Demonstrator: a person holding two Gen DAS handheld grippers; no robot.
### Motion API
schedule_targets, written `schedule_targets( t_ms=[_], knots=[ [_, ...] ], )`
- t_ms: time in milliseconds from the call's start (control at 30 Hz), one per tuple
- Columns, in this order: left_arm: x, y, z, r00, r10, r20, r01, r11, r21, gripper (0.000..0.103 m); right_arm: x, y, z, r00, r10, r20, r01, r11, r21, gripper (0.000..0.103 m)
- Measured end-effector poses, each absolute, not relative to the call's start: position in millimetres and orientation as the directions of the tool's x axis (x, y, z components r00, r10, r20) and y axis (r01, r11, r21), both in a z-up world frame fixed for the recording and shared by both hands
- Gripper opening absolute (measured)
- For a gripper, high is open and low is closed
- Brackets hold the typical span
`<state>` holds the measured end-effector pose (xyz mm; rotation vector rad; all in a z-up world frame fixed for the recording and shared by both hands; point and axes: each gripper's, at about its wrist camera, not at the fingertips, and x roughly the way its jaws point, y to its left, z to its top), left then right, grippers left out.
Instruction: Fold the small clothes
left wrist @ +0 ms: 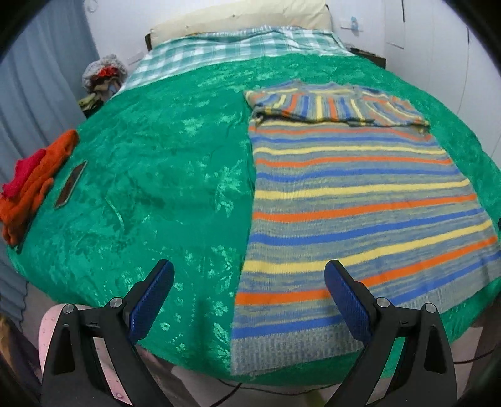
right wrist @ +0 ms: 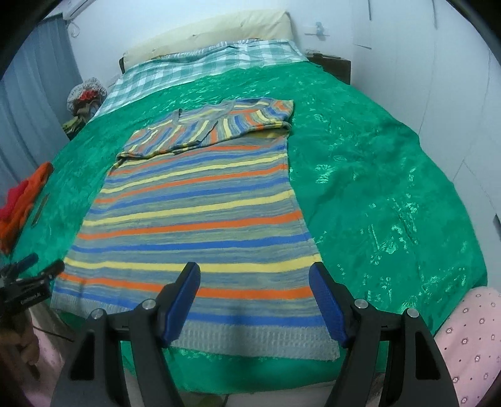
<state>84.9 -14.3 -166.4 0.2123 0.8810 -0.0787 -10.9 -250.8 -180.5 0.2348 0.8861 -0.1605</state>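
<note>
A striped knit sweater [left wrist: 353, 194] in grey, blue, orange and yellow lies flat on the green bedspread [left wrist: 156, 162], its sleeves folded across the chest at the far end. It also shows in the right wrist view [right wrist: 194, 213]. My left gripper [left wrist: 249, 275] is open and empty, hovering above the hem's left corner. My right gripper [right wrist: 254, 278] is open and empty, above the hem's right part. The left gripper also shows at the left edge of the right wrist view [right wrist: 40, 266].
Folded orange and red clothes [left wrist: 31, 181] lie at the bed's left edge beside a dark phone [left wrist: 70, 184]. A checked sheet [left wrist: 238, 47] and a cream pillow [left wrist: 244, 15] lie at the head. A clothes pile [left wrist: 100, 78] stands left of the bed.
</note>
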Motion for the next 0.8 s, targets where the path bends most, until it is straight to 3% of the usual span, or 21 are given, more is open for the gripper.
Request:
schedule_targets(
  t_ms=[800],
  knots=[
    [91, -6, -167, 0.616, 0.037, -0.787, 0.12, 0.983, 0.14, 0.098, -8, -231, -182, 0.621, -0.037, -0.783, 0.184, 0.978, 0.1, 0.072]
  ],
)
